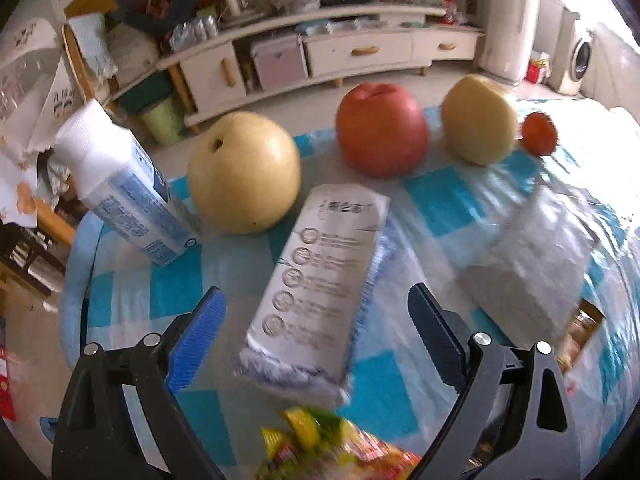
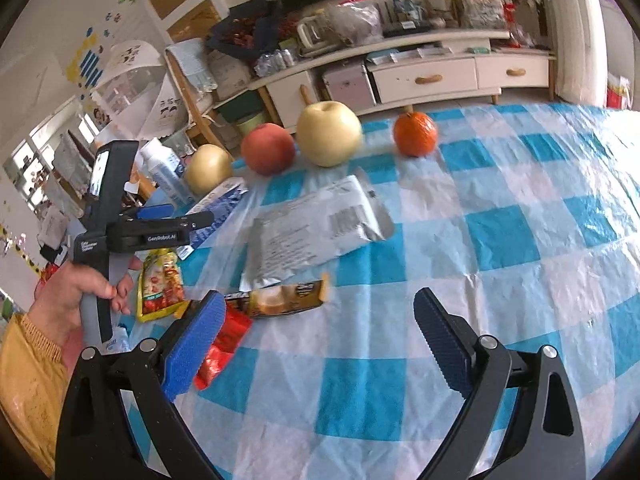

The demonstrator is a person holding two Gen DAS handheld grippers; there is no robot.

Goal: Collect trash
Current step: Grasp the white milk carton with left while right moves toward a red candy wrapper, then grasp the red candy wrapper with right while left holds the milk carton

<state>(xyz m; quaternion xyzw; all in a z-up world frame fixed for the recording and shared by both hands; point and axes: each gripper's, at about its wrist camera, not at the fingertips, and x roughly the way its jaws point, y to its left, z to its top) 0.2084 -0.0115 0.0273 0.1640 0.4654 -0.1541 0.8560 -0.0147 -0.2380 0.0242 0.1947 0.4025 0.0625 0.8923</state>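
While both tongs gape empty, left tongs (image 1: pixel 316 312) straddle the white wrapper (image 1: pixel 316 284).
Lower squarely, pinch its long edges; right tongs (image 2: pixel 320 320) wait.

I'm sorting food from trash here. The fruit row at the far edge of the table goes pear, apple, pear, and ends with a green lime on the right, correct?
Not quite. The last fruit on the right is an orange mandarin, not a green lime, as the right wrist view shows clearly. The rest stands: pear, red apple, pear.
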